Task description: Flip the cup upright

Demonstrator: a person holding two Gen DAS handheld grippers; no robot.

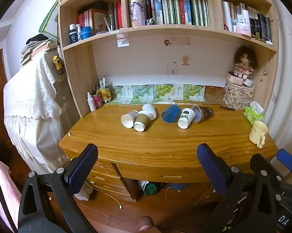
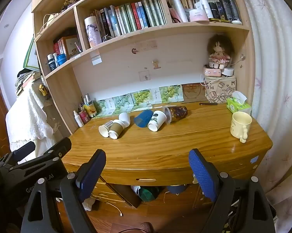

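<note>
Both grippers are hovering near the table's (image 1: 165,151) front edge, well short of the cups. The left gripper (image 1: 146,167) is gaping wide with nothing between its fingers; the right gripper (image 2: 147,172) is standing open and empty too. Six cups are lying on their sides mid-table: checked cup (image 1: 128,117), brown cup (image 1: 143,121), white cup (image 1: 150,111), blue cup (image 1: 171,113), leaf cup (image 1: 186,118), dark cup (image 1: 204,113). A mug (image 1: 258,132) is standing upright at the right.
</note>
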